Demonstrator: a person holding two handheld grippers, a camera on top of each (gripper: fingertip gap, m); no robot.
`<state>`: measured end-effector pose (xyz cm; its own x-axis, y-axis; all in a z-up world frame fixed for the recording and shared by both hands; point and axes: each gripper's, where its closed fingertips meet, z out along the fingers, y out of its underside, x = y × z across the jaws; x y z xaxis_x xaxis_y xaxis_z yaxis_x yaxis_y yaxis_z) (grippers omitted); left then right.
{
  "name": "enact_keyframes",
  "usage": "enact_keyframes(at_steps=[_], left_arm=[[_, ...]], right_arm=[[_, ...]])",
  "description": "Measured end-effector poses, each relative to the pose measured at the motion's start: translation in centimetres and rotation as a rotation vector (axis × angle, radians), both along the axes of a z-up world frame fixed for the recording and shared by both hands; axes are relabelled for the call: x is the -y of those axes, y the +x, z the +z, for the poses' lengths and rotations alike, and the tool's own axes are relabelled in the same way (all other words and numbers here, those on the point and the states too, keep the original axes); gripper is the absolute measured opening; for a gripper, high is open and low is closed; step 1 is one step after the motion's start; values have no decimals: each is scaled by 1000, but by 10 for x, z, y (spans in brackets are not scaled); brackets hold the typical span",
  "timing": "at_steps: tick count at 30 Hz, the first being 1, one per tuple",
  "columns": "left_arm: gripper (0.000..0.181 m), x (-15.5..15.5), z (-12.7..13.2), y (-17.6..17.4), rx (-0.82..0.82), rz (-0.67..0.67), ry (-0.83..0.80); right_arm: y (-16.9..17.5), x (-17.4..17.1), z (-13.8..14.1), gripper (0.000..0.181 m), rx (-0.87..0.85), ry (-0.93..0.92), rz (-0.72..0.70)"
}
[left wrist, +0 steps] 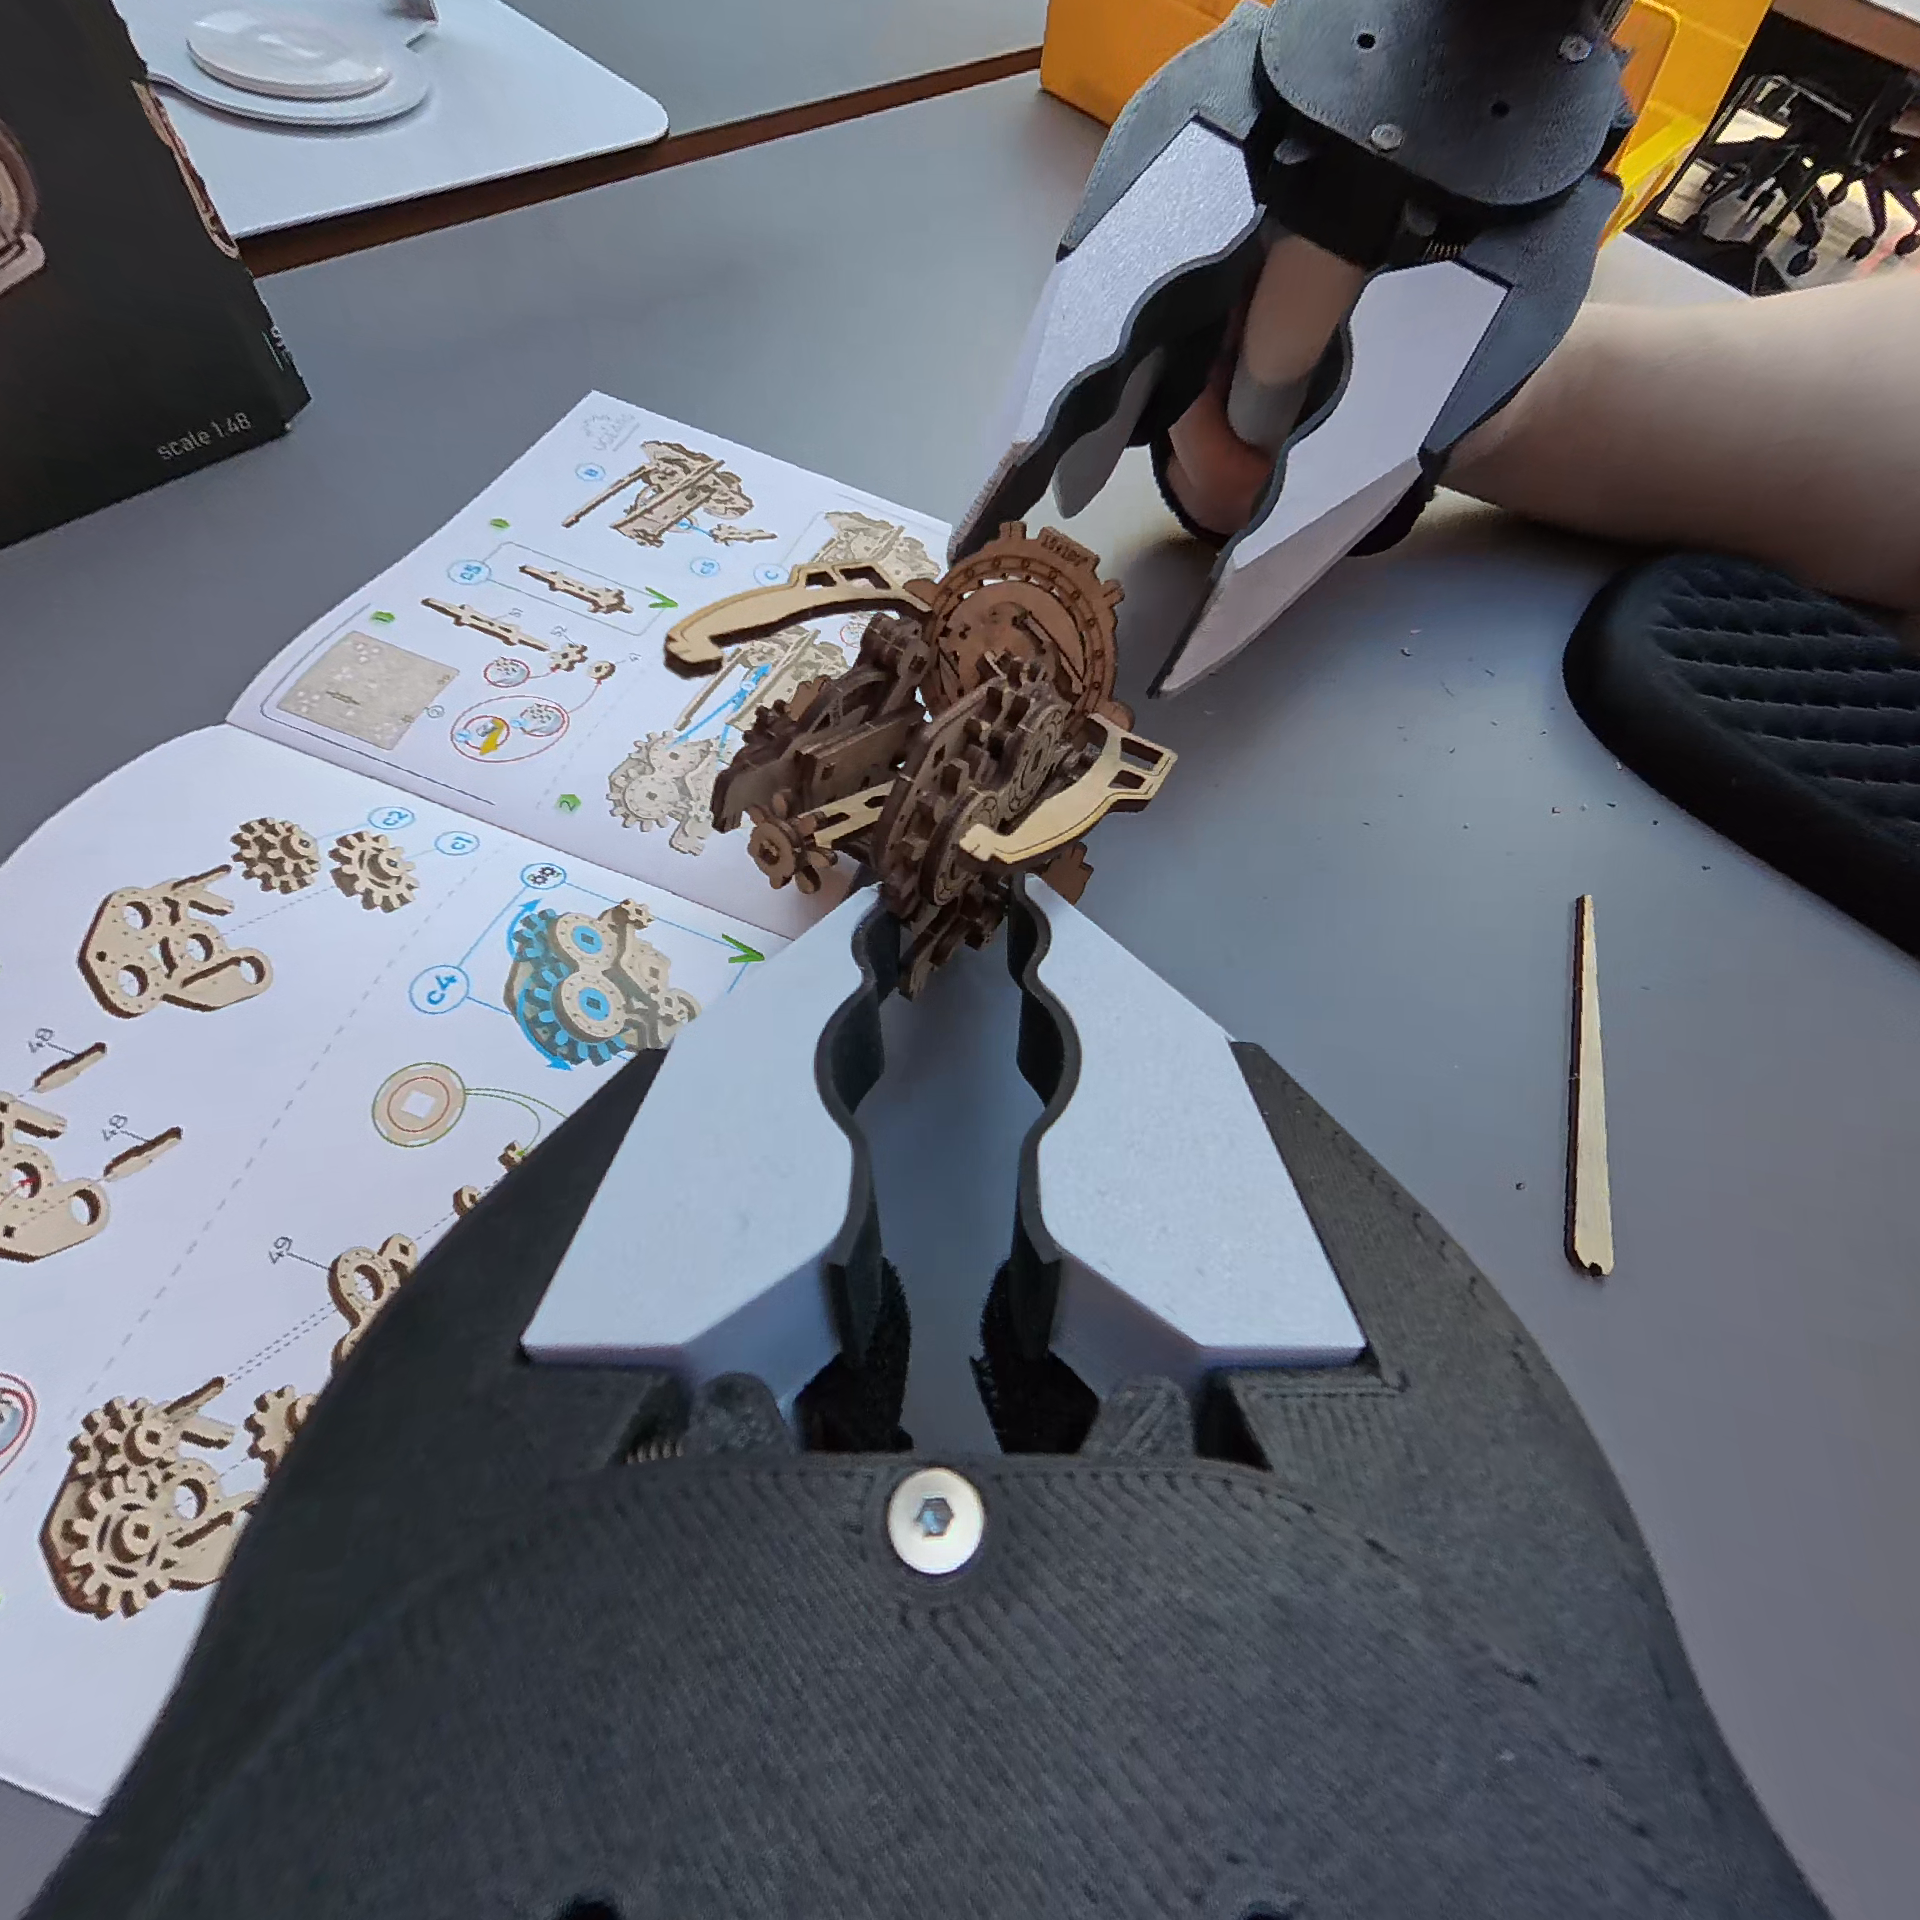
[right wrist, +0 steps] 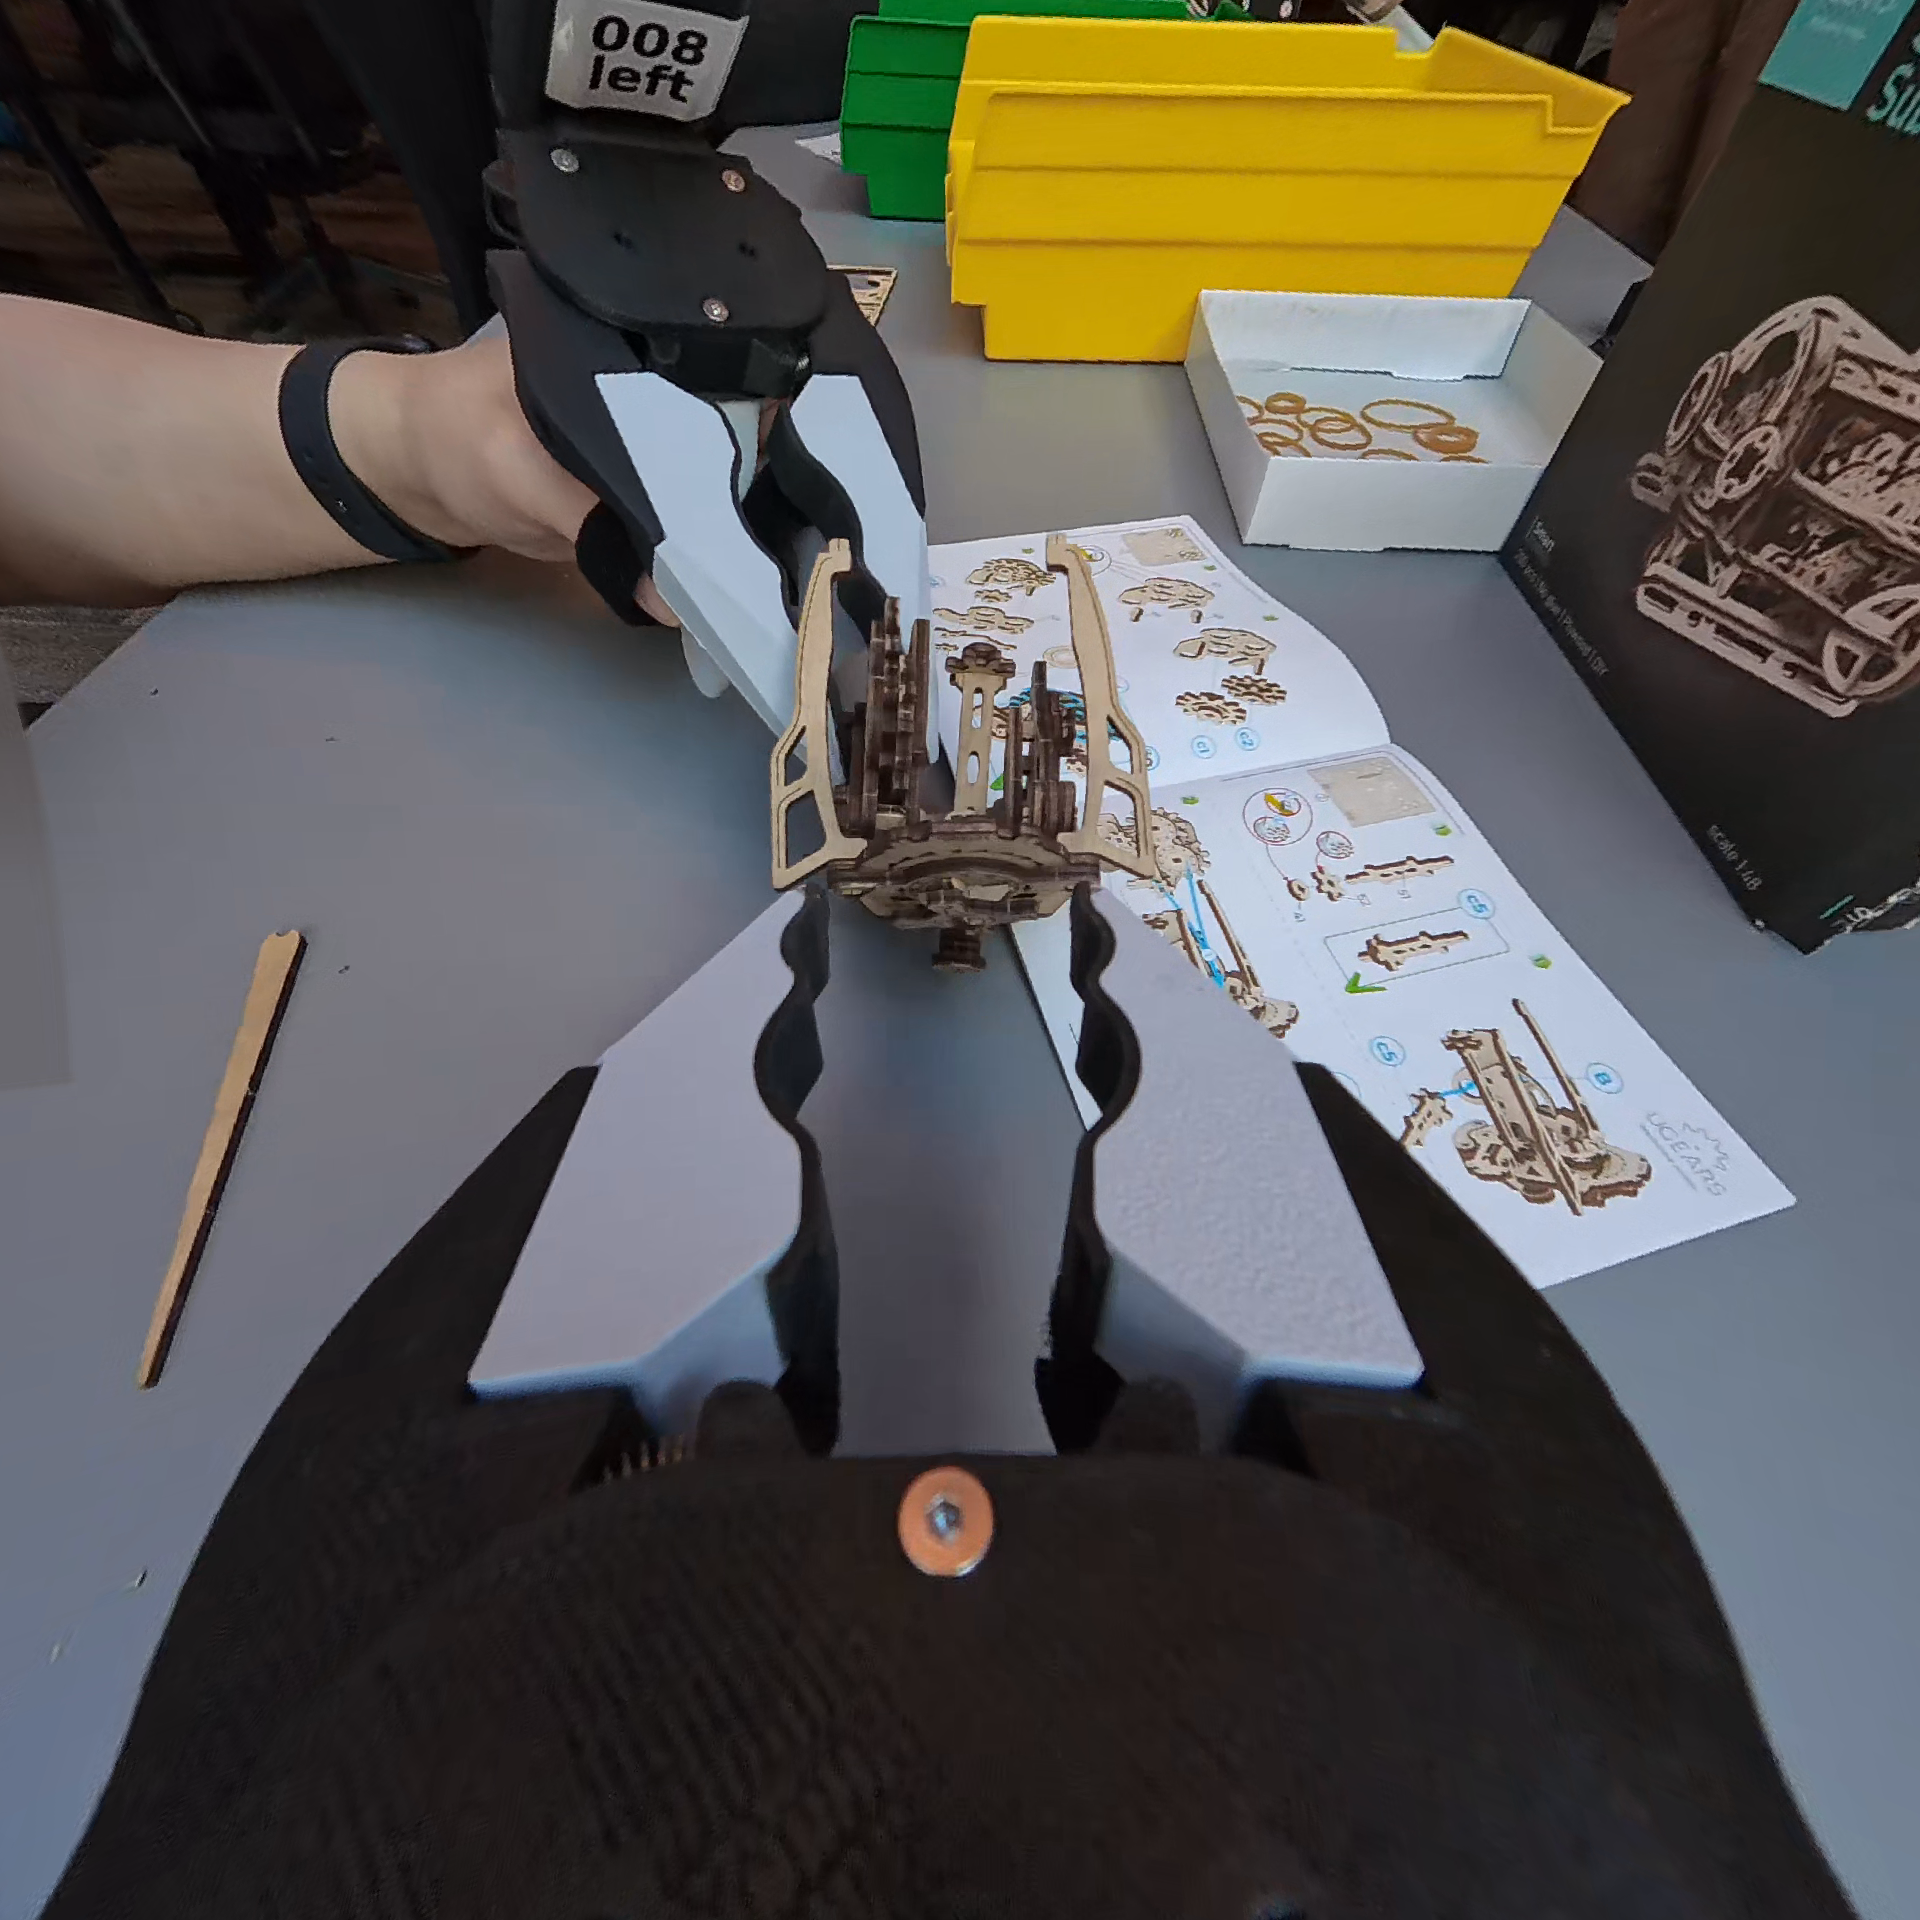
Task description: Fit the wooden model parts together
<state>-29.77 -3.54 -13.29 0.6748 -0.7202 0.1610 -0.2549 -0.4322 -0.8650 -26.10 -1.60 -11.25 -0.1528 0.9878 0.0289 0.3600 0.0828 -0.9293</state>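
Left tool: clamped on the lower edge of the wooden model, holding it up off the tabletop, above the edge of the open instruction booklet.

Right tool: fingers spread, 1 tip at each side of the model's round base, very close to the wood; whether they touch it cannot be told. In the left wrist view 1 tip sits against the big ring gear while the other stands clear, so this tool grips nothing.

Model: dark gears and plates between 2 pale curved side arms, partly built.

Loose items: 1 thin wooden stick flat on the tabletop, well apart from the model; white tray of rubber bands; yellow bins; dark product box.

Step in hand, as judged: steadying the assembly for a press or adjustment of a seated part.

Next move, as judged: right tool closes gently on the base or ring gear, squarely, while the left keeps firm hold; thin arms may snap under side load.
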Motion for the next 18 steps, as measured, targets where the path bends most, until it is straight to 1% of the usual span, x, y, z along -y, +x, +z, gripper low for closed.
enact_keyframes(at_steps=[3, 5, 7, 9, 10, 12, 14, 15, 17, 18], left_arm=[[19, 0, -1, -1, -16, -5, 3], [20, 0, -4, -2, -37, -5, -1], [19, 1, -5, -1, -44, -12, -4], [19, 1, -6, 1, -49, -17, -4], [19, 1, -6, 1, -52, -18, -1], [19, 1, -6, 2, -53, -18, 0], [19, 0, -6, 2, -52, -17, 1], [19, 0, -5, 1, -53, -17, 3], [19, 0, -5, 2, -60, -18, 8], [19, 0, -5, 2, -68, -19, 13]], right_arm=[[2, -5, 4, 39, -25, 26, -21], [5, -5, 17, 28, -77, 25, -26], [7, -8, 32, 11, -115, 28, -40], [7, -9, 43, 11, -113, 43, -41], [6, -8, 45, 11, -94, 54, -31], [3, -2, 44, 13, -2, 77, 18], [-1, 4, 35, 20, 130, 103, 66], [-3, 6, 31, 26, 186, 120, 79], [-9, 12, 25, 29, 253, 130, 115], [-11, 16, 20, 28, 316, 126, 139]])
